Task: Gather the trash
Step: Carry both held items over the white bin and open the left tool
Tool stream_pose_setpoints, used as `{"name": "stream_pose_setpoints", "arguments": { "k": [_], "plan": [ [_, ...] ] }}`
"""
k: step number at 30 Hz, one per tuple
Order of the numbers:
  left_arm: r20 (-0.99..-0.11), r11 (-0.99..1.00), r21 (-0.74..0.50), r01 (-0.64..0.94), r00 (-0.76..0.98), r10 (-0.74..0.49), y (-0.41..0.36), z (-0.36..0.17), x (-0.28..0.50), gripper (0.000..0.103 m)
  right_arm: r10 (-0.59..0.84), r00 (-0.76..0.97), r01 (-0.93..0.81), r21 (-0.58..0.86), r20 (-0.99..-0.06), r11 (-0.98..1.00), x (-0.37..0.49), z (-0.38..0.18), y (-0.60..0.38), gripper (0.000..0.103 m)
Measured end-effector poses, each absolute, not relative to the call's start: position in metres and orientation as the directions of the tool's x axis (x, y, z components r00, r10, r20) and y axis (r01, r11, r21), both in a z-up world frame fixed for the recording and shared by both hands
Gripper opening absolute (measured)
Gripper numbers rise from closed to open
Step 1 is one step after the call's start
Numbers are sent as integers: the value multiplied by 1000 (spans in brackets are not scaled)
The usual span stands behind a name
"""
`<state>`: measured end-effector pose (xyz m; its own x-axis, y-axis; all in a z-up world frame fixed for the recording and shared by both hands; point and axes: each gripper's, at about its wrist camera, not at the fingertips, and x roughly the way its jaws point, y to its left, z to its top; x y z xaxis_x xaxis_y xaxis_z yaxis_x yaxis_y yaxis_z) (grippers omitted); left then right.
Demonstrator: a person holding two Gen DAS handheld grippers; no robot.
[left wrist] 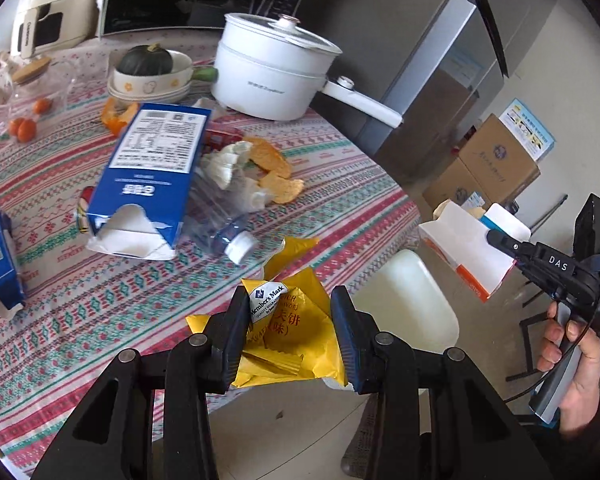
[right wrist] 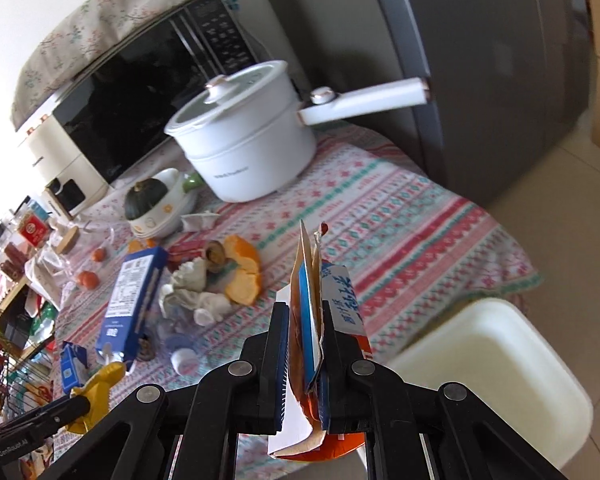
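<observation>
At the desk's [left wrist: 340, 184] near edge, two pieces of trash are already held clear of the cloth. The left gripper [left wrist: 290, 336] is clamped on a yellow wrapper [left wrist: 300, 320] — thin, crinkly film, judged almost weightless and easily crushed, so a pinch across its bunched middle should do. The right gripper [right wrist: 304, 364] is closed tight on a flattened carton [right wrist: 312, 320], taken by its folded edge; the card looks light but fairly stiff, and might pivot if gripped only at a corner. More trash is left on the desk: a blue carton [left wrist: 148, 176] lying torn open, a clear bottle [left wrist: 224, 224] beside it — probably slippery and prone to rolling, best taken at the neck — crumpled tissue [left wrist: 224, 162] and orange peel [left wrist: 276, 172]. A white bin [right wrist: 488, 368] stands just below the desk's edge, likely where both held pieces belong.
</observation>
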<state>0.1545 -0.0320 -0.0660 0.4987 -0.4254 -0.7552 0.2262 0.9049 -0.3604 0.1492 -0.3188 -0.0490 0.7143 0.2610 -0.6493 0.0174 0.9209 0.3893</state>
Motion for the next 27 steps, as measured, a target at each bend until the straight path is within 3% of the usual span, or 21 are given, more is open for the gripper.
{"name": "stream_pose_setpoints", "arguments": {
  "k": [14,25,27],
  "plan": [
    [-780,836,-359,415,359,-513,-198,-124,162,43,148,578,224,330,-802,917,107,-105,-412,11],
    [-792,819,-317,478,342,-506,-249,-158,174,43,135,513,282,315,-847,906,97,-131,-452,12],
    [-786,813,-314,491,346,-513,-251,-158,175,50,136,509,285,315,-850,905,96,-132,-456,12]
  ]
}}
